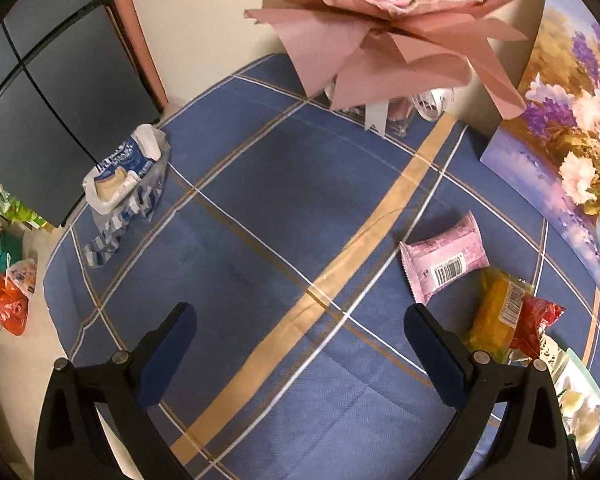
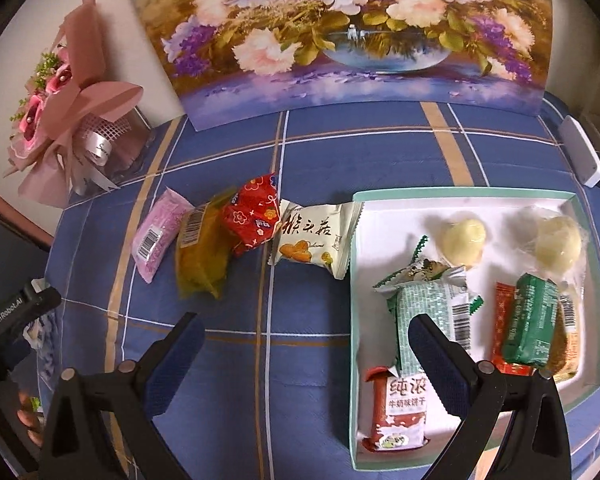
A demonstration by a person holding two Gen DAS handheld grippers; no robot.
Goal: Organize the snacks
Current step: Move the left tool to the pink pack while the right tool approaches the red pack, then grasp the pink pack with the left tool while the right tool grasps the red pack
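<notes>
- Left wrist view: the left gripper (image 1: 300, 344) hangs over the blue checked tablecloth (image 1: 260, 208) with its fingers spread wide and nothing between them
- Just past its right finger lies a pink packet (image 1: 444, 258), barcode up, and beside that a yellow packet (image 1: 496, 316) touching a red packet (image 1: 538, 326); a corner of the tray (image 1: 584, 380) shows at the far right edge
- Further off sit a torn blue-and-white bag (image 1: 126, 172) on the left, a pink bouquet (image 1: 384, 12) at the back and a flower painting (image 1: 572, 128) leaning on the right
- Right wrist view: the right gripper (image 2: 306, 356) is also released and empty, poised over the cloth just left of the tray's (image 2: 355, 280) wall
- Inside the tray already lie two pale round cakes (image 2: 462, 240), a light green packet (image 2: 428, 312), a dark green packet (image 2: 534, 326) and a red biscuit packet (image 2: 400, 412) (a few more are half hidden beneath)
- Still outside, in a row on the cloth, are the pink, yellow and red packets and a cream packet (image 2: 312, 240), which touches the tray's edge
- My reading: sorting is about half done, between picks
- The next move likely calls for closing on one loose packet, the cream one being nearest the right gripper, gripping across its puffy middle, not the slippery sealed end
</notes>
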